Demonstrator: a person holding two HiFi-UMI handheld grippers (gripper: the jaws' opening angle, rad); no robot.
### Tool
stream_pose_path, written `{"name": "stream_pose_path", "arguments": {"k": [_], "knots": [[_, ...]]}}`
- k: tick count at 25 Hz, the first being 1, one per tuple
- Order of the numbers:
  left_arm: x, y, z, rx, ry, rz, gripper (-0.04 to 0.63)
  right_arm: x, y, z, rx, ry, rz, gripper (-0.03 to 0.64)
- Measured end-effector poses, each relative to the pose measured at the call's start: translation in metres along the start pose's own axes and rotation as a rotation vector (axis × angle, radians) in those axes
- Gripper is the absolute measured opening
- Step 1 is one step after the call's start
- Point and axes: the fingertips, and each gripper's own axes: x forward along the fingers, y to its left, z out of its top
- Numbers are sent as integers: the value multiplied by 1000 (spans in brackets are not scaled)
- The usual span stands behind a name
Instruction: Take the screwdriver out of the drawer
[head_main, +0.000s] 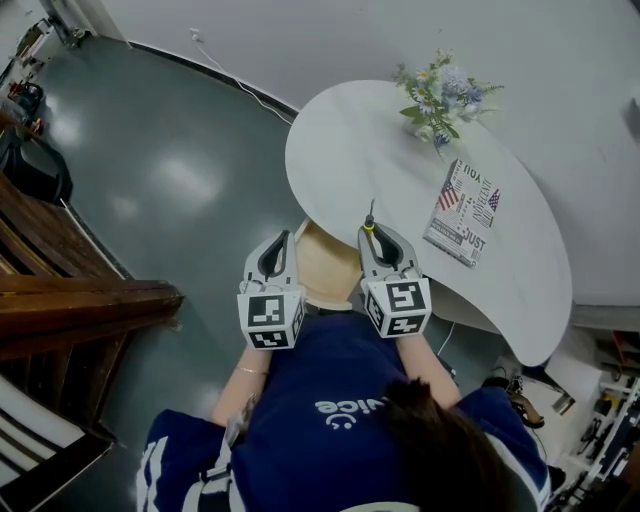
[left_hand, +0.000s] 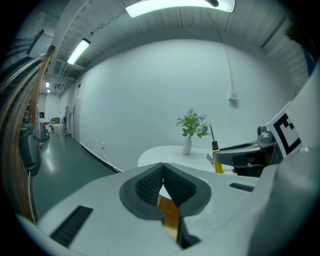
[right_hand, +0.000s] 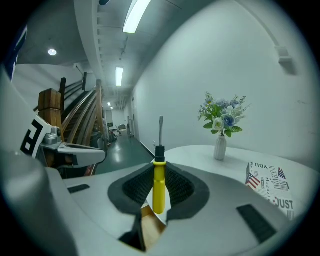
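The screwdriver (right_hand: 158, 187) has a yellow handle, a black collar and a thin metal shaft pointing up and away. My right gripper (right_hand: 158, 172) is shut on the handle and holds it above the open wooden drawer (head_main: 325, 268). From above, the screwdriver (head_main: 369, 222) sticks out past the right gripper (head_main: 372, 234) toward the white table (head_main: 350, 150). My left gripper (head_main: 283, 240) hangs beside it over the drawer's left side. Its pads meet at the tips with nothing between them (left_hand: 162, 167). The left gripper view also catches the screwdriver (left_hand: 217, 160) at the right.
A vase of flowers (head_main: 440, 100) and a printed booklet (head_main: 462, 212) sit on the round white table. Dark wooden stairs (head_main: 70, 290) stand to the left across the grey floor. A white wall runs behind the table.
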Motion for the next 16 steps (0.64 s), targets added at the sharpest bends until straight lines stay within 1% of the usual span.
{"name": "stream_pose_path", "arguments": {"k": [6,16], "knots": [[-1,3,2,1,-3,8,5,1,7,-1,-8,6,32,77],[1,1,-8,-6,15,2,5,2,10,-7,-21,16,33,77]]}}
